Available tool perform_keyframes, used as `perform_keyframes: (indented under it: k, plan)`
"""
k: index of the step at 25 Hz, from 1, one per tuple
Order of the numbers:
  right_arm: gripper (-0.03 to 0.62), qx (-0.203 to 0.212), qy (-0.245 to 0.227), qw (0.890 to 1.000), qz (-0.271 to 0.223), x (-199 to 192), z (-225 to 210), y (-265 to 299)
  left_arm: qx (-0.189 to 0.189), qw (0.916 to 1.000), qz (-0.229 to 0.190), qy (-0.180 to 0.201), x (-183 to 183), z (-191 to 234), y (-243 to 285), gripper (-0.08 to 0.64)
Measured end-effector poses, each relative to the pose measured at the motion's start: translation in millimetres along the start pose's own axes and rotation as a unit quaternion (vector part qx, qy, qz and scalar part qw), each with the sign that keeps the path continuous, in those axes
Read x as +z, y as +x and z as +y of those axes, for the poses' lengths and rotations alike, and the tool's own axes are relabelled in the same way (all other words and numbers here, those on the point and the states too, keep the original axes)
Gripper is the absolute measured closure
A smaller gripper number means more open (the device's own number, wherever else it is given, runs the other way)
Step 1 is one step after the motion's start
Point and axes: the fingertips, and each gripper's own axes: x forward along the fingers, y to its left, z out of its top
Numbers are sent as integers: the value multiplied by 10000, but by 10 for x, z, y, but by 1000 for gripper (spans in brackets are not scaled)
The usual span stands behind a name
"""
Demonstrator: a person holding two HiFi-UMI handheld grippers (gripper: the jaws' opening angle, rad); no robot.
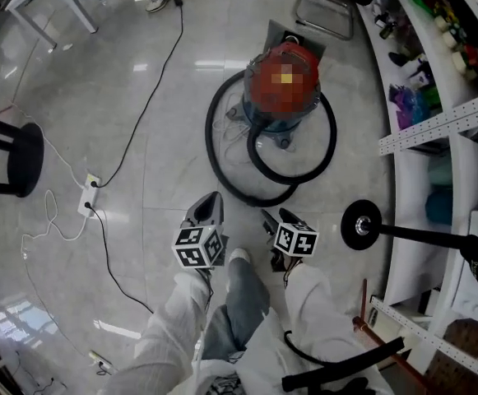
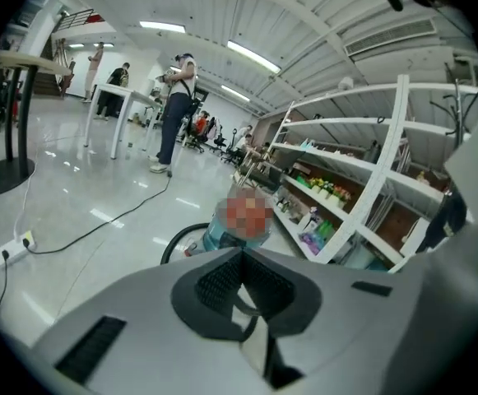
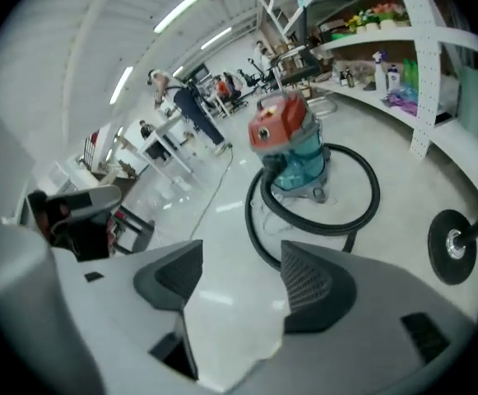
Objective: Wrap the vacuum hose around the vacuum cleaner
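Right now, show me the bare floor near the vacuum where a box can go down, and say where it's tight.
Bare floor lies between the black cable and the hose, and again left of the cable, below the table legs. It is tight right of the vacuum: hose loops, shelves and a round stand base crowd in.

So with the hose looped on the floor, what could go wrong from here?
1. The black ribbed vacuum hose lies in loose floor loops around the red-lidded teal vacuum cleaner, not snug against it; it may spread or snag.
2. The corded white power strip lies near the person's legs: a possible trip hazard.
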Motion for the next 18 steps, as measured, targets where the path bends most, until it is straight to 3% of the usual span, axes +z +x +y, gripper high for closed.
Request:
perform_keyframes:
  k: [2, 5, 10, 13, 18]
  plan:
    - [285, 42, 98, 9993, -365, 408, 476, -446, -117, 9997, -226, 17, 495, -326, -334, 558]
    - [293, -79, -192, 9953, -946, 924, 1076, -1074, -322, 9975, -621, 93, 1056, -729, -862, 558]
    - [296, -689, -971, 9802, -1583, 1158, 1830, -2013, -610, 9899, -1199, 436, 1467, -1119, -1916, 558]
    - [296, -1188, -1203, 9687, -1817, 901, 2128, -2649, -533, 9886, -1343, 414, 1376, -1176, -2604, 559]
    - [311, -1661, -1296, 9532, -2167, -132, 2439, -3963, -313, 9917, -1201, 347, 707, -1256, -3908, 558]
